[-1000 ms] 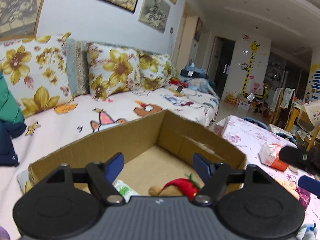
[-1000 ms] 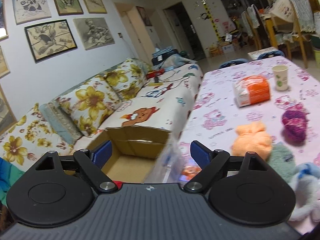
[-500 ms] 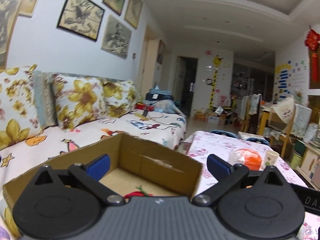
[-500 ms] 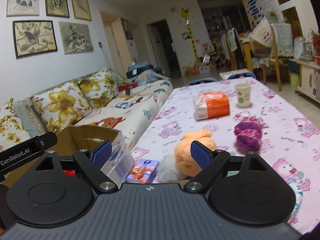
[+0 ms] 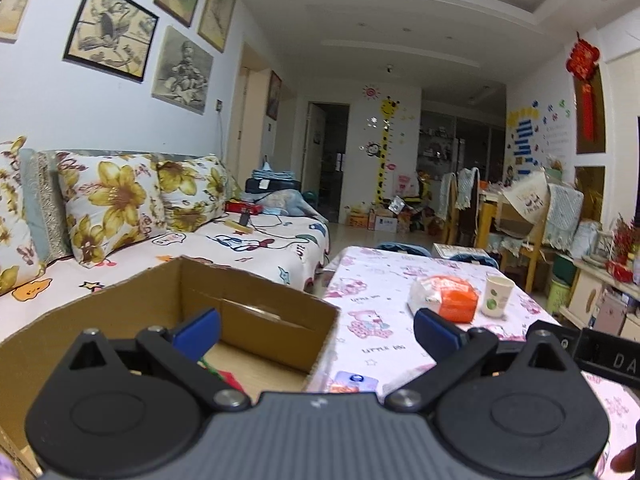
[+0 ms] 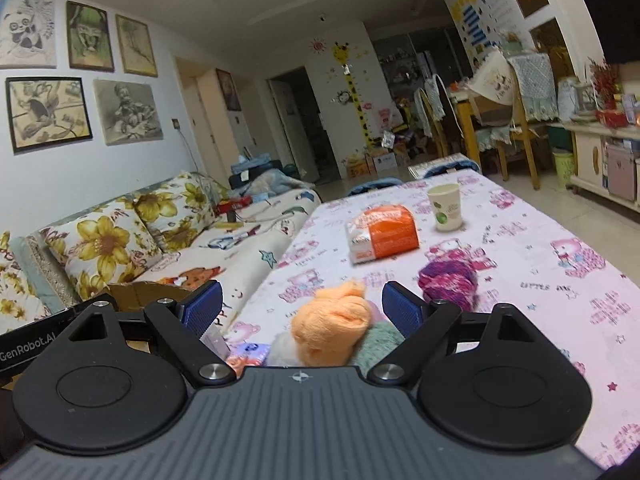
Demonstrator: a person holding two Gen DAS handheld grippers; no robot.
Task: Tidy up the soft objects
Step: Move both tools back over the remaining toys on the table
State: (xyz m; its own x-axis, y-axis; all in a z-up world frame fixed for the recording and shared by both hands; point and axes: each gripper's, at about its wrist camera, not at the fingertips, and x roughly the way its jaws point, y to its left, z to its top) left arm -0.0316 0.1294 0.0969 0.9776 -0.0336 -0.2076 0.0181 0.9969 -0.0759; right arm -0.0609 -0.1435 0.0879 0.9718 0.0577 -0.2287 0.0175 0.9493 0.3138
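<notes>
A cardboard box (image 5: 256,308) sits on the sofa next to the table, with a red and green soft thing (image 5: 224,376) inside. My left gripper (image 5: 316,330) is open and empty, over the box's right edge. My right gripper (image 6: 302,306) is open and empty above the table, with an orange soft toy (image 6: 332,320) between its fingers' line of sight. A grey-green soft piece (image 6: 376,344) and a white one (image 6: 282,350) lie beside the toy. A purple-pink yarn ball (image 6: 448,282) lies to the right.
A pink patterned tablecloth (image 6: 520,264) covers the table. An orange and white packet (image 6: 382,234) and a paper cup (image 6: 446,206) stand further back. A small blue packet (image 6: 248,354) lies at the table's near left edge. The flowered sofa (image 5: 120,208) runs along the left.
Both grippers have swung right, away from the box and toward the table. The right gripper now faces the orange toy closely. Both stay open.
</notes>
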